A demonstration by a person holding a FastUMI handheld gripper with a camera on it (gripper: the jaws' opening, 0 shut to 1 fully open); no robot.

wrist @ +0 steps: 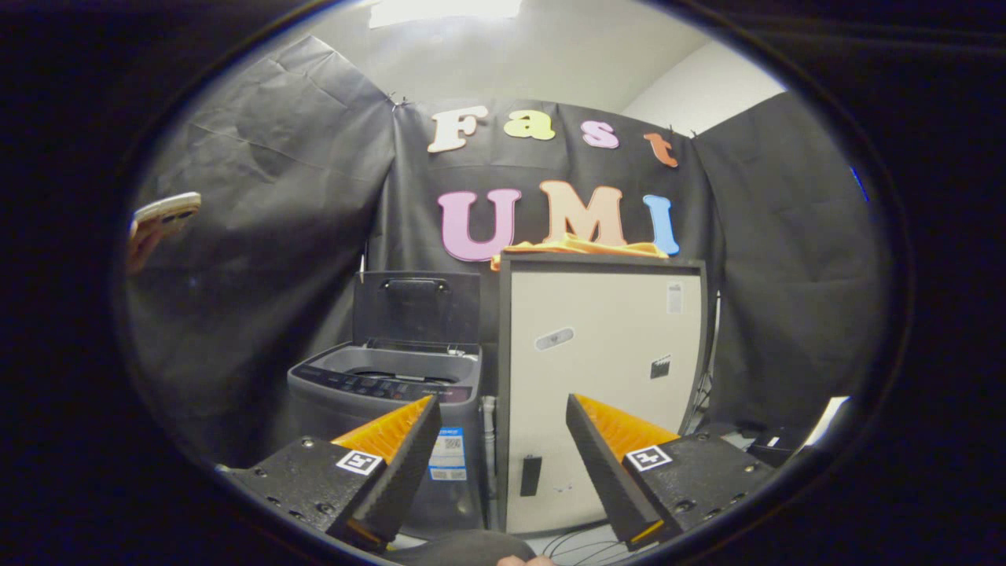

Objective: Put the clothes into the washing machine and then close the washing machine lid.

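Note:
A grey top-loading washing machine (385,393) stands ahead and left of my fingers, with its dark lid (416,306) raised upright against the booth wall. An orange cloth (581,250) lies on top of the tall beige cabinet (601,369) to the right of the machine, well beyond my fingers. My gripper (501,405) is open, its two orange-and-black fingers spread wide with nothing between them, some way back from both the machine and the cabinet.
The cabinet stands close against the washer's right side. A hand holds a phone (163,214) at the far left. Cables (578,542) lie on the floor below the cabinet, and dark equipment (754,440) sits low at the right.

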